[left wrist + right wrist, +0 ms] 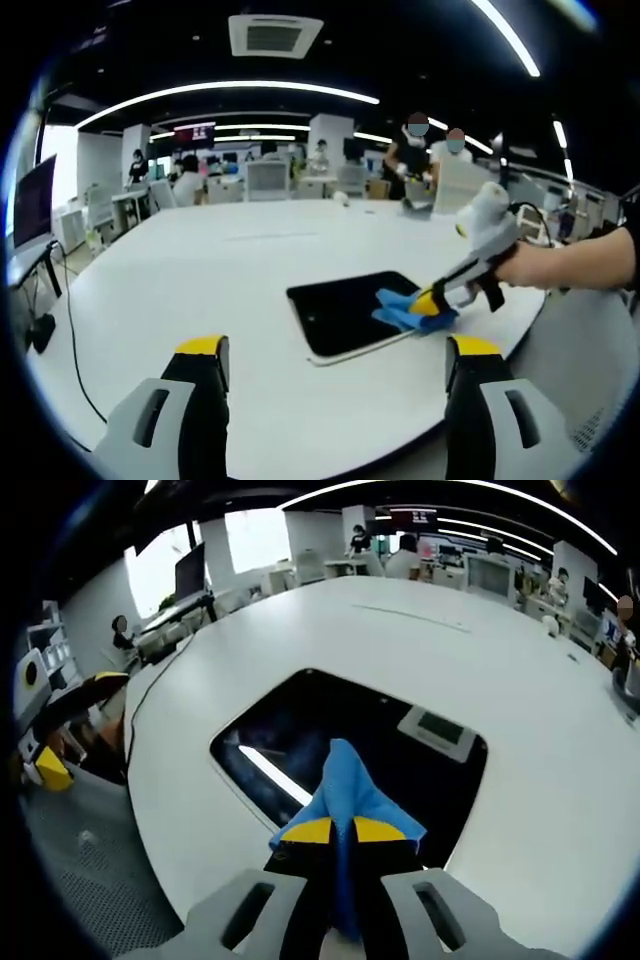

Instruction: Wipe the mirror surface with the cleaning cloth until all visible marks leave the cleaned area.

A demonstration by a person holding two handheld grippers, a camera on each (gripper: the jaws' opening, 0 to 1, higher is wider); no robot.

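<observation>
**One cloth pressed to the mirror's near corner**

One blue cloth is pinched between the closed yellow-tipped jaws of the right gripper, its free end lying on the dark mirror. In the left gripper view the same gripper reaches in from the right, angled down, held by a hand with a dark sleeve behind it; the cloth touches the mirror at its right-hand corner, near the table edge.

The left gripper hovers above the table, well apart from the mirror, its jaws spread wide with nothing between them.

The mirror lies flat on a large white table and reflects ceiling light strips. Beyond is an open office with desks, monitors, chairs and several people under long ceiling lights.
</observation>
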